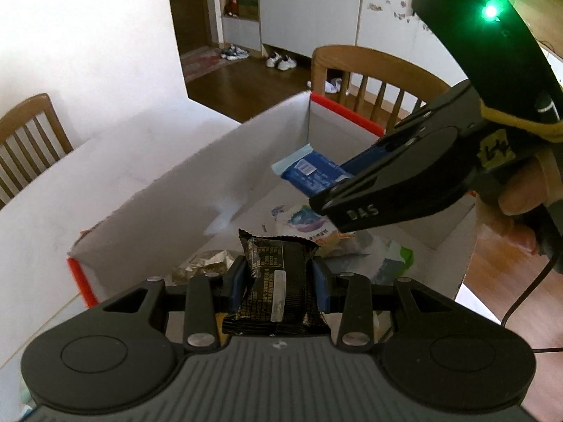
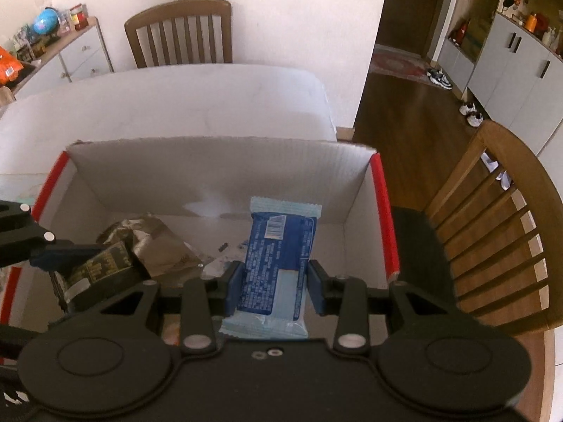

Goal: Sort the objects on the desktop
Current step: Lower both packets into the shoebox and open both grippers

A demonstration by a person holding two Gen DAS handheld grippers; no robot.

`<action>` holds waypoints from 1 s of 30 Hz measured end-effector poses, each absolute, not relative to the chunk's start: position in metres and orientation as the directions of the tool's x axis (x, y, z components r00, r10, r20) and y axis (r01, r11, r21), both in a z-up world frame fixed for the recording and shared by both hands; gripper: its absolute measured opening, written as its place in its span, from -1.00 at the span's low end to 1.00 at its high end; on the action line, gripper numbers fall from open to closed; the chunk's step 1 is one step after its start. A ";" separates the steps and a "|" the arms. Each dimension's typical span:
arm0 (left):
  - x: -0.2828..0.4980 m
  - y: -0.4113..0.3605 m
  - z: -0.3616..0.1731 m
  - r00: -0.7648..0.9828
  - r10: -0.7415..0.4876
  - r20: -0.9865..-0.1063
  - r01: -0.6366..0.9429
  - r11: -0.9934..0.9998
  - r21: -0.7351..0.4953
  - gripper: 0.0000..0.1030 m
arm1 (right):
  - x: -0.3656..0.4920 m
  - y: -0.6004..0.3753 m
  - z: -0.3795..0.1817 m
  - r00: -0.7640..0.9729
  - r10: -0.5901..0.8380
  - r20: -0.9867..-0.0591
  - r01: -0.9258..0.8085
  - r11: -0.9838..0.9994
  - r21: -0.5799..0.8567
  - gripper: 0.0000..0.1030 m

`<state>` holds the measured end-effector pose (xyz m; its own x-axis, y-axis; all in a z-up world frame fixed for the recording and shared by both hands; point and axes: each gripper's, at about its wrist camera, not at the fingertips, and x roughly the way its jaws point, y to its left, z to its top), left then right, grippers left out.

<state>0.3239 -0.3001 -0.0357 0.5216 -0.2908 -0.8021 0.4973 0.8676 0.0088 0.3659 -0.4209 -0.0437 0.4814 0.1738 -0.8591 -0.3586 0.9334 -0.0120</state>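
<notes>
Two snack packs hung above the box: left hand-held gripper clamped the black pack, right hand-held gripper the blue pack; neither was released yet.

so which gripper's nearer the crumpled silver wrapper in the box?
Left. The left gripper, holding the black packet, is right over the silver wrapper; the right gripper is off beside it.

one box, two held packets, two chairs
</notes>
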 end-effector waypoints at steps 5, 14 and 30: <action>0.333 -0.305 -0.040 0.518 -0.270 -0.812 0.500 0.865 0.032 -0.27 | 0.366 -0.421 -0.054 0.468 0.163 -0.868 -0.356 0.934 -0.016 -0.26; 0.340 -0.317 -0.050 0.455 -0.274 -0.847 0.545 0.838 0.022 -0.27 | 0.376 -0.420 -0.060 0.448 0.142 -0.883 -0.355 0.935 -0.029 -0.24; 0.340 -0.320 -0.052 0.392 -0.294 -0.872 0.563 0.826 -0.025 -0.20 | 0.380 -0.420 -0.060 0.439 0.135 -0.888 -0.338 0.941 -0.025 -0.17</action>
<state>0.3404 -0.3196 -0.0520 0.3923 -0.2937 -0.8717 0.5626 0.8263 -0.0252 0.3802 -0.4198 -0.0597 0.4393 0.1348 -0.8882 -0.3382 0.9408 -0.0245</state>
